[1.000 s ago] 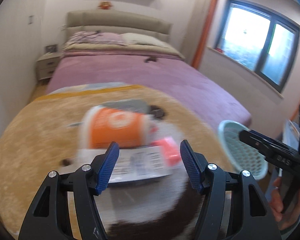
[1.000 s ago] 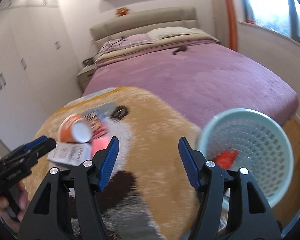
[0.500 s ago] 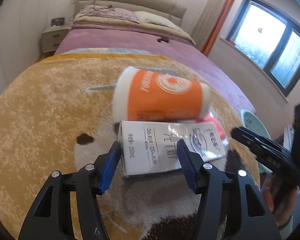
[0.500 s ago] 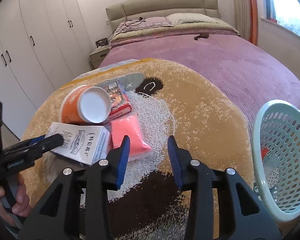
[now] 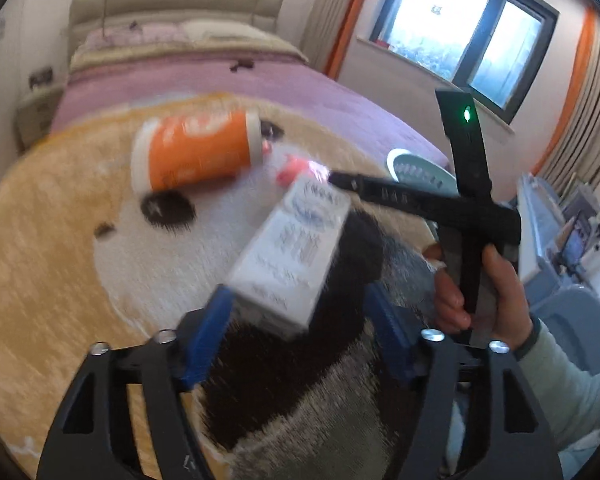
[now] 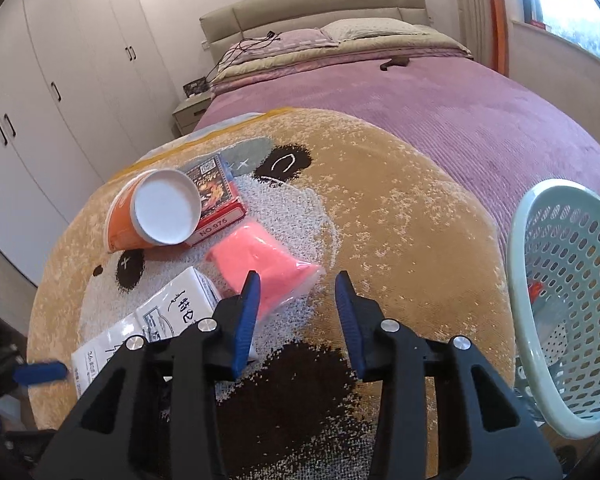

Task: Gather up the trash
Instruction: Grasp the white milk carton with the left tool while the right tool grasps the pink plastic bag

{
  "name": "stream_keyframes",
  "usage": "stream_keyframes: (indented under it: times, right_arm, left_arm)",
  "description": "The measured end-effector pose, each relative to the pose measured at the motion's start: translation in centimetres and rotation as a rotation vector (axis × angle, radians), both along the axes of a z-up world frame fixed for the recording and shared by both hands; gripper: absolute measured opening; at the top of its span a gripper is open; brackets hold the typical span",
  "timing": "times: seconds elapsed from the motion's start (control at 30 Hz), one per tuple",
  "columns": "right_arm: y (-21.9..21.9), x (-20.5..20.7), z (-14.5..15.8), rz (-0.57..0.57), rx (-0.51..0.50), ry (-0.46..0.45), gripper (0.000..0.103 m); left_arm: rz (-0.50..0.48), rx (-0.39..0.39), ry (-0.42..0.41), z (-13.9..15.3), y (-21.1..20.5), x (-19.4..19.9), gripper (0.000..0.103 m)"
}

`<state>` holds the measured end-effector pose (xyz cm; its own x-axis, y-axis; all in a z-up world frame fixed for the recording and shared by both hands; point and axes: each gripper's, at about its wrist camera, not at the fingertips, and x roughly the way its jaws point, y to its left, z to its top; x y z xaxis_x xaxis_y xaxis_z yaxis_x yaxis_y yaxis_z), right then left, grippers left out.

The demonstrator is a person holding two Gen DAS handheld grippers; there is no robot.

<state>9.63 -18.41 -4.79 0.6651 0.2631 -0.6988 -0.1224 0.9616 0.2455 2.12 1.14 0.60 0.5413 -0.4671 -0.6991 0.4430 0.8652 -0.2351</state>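
Observation:
A white milk carton [image 5: 292,256] sits tilted between the jaws of my left gripper [image 5: 300,332], which are opening. The left pad [image 5: 216,332] is against it; the right pad stands clear. In the right wrist view the carton [image 6: 172,312] lies on the bear-face rug [image 6: 400,240]. My right gripper [image 6: 298,300] hovers half open over the near end of a pink packet [image 6: 260,264], pads not pressing it. An orange paper cup [image 6: 140,216] lies on its side against a red card box [image 6: 216,196]. The cup [image 5: 196,152] is blurred in the left wrist view.
A pale green mesh basket [image 6: 572,280] stands at the rug's right edge with a red scrap [image 6: 536,290] inside. A purple bed [image 6: 440,120] lies beyond, white wardrobes [image 6: 60,80] at left. A person's hand [image 5: 496,280] holds the right gripper's handle.
The left jaws narrowed around the carton, then spread wide; the carton swung from crosswise to end-on. The right gripper came down over the pink packet with narrower jaws.

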Motion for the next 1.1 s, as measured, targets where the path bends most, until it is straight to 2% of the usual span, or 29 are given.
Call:
stream_keyframes:
  times: [0.07,0.17,0.27,0.3,0.33,0.4,0.43,0.5,0.6,0.67,0.7,0.73,0.77,0.87,1.0,1.1]
  right_arm:
    - [0.0,-0.1,0.1,-0.003,0.000,-0.008,0.036]
    - [-0.1,-0.1,0.2,-0.001,0.007,-0.015,0.036]
    - [-0.5,0.0,0.2,0.007,0.036,-0.010,0.036]
    - [-0.7,0.1,0.1,0.011,0.049,-0.003,0.040]
    - [-0.8,0.2,0.2,0.012,0.060,0.003,0.043]
    - [-1.1,0.4,0.2,0.020,0.083,0.010,0.044]
    - [-1.1,0.4,0.2,0.023,0.086,0.013,0.044]
    - [-1.0,0.7,0.2,0.031,0.071,0.021,0.044]
    - [-0.4,1.1,0.3,0.059,0.043,0.020,0.045]
    - [0.4,1.4,0.4,0.079,-0.002,0.017,0.059]
    - [0.8,1.4,0.4,0.083,-0.025,0.015,0.073]
    - [1.1,1.4,0.3,0.088,-0.043,0.015,0.083]
    - [1.4,1.4,0.2,0.095,-0.056,0.018,0.085]
    - [2.8,1.8,-0.3,0.116,-0.125,0.040,0.086]
    - [4.0,2.6,-0.8,0.128,-0.209,0.063,0.086]
    - [4.4,3.4,-0.9,0.124,-0.238,0.065,0.086]
  left_arm:
    - [0.013,0.035,-0.020,0.1,-0.8,0.5,0.083]
    - [-0.010,0.081,-0.008,-1.0,-2.4,2.0,0.083]
    - [-0.016,0.190,-0.004,-2.5,-4.5,3.5,0.083]
    - [-0.017,0.205,-0.002,-2.8,-4.6,4.1,0.083]
    - [-0.007,0.225,0.007,-3.1,-5.0,4.5,0.081]
    - [0.004,0.244,0.024,-3.7,-5.3,4.9,0.067]
    - [0.009,0.235,0.030,-3.7,-5.1,4.7,0.067]
    - [0.021,0.208,0.029,-3.5,-4.6,4.3,0.059]
    - [0.075,0.181,0.019,-3.5,-2.7,3.3,0.056]
    - [0.105,0.152,0.016,-3.6,-1.4,2.5,0.055]
    - [0.134,0.124,0.017,-3.6,-0.3,1.8,0.054]
    - [0.150,0.113,0.017,-3.5,0.4,1.6,0.054]
    - [0.182,0.107,0.013,-3.5,1.3,1.2,0.054]
    - [0.243,0.105,-0.014,-3.3,2.9,0.8,0.054]
    - [0.278,0.043,-0.019,-3.6,4.3,0.6,0.054]
    - [0.280,0.081,-0.046,-3.5,3.7,0.1,0.054]
